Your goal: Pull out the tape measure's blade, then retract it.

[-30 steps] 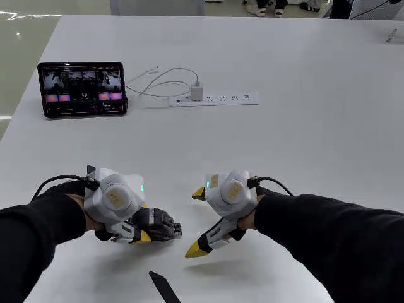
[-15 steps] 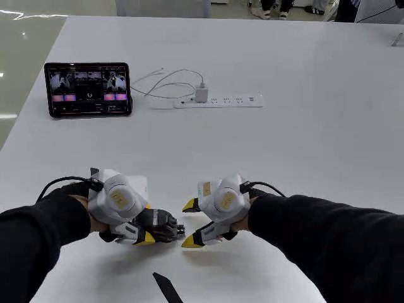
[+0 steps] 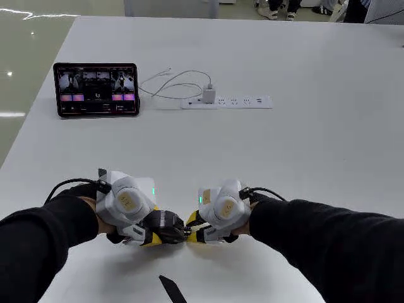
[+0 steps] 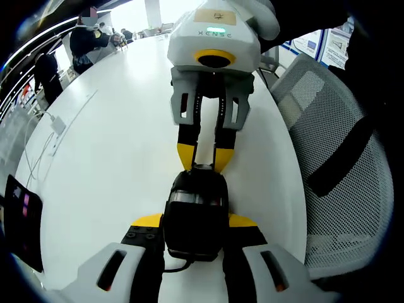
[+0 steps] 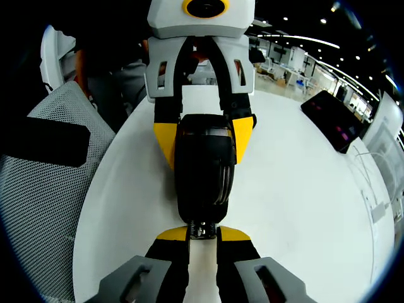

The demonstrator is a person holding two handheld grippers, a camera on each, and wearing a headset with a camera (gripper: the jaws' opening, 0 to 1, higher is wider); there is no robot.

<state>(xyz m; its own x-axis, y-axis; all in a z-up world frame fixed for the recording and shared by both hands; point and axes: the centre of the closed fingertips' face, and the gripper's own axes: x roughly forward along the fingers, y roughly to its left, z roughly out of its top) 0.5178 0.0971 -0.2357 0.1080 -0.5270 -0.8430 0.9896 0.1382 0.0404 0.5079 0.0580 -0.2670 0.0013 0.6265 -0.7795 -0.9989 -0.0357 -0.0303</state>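
Note:
A black tape measure [image 3: 166, 225] is held just above the white table [image 3: 303, 145], near its front edge. My left gripper [image 3: 158, 230] is shut on its body, whose sides are pressed by the yellow pads [image 4: 149, 220]. The tape measure [image 4: 196, 214] points away along the jaws. My right gripper [image 3: 191, 228] faces it from the right, nose to nose. In the right gripper view my right gripper [image 5: 202, 235] is shut on the small blade tip [image 5: 202, 228] at the front of the tape measure [image 5: 203, 165]. No length of blade shows between case and tip.
A tablet [image 3: 96, 88] with a lit screen lies at the far left. A white power strip [image 3: 227, 101] with a charger and looped cable [image 3: 173, 82] lies beyond the middle. A dark flat strip [image 3: 172, 289] lies at the front edge. A mesh chair [image 4: 341, 158] stands behind.
My right gripper has moved left to the tape measure and gone from open to shut on the blade tip. The left gripper has kept its hold. The head camera has shifted.

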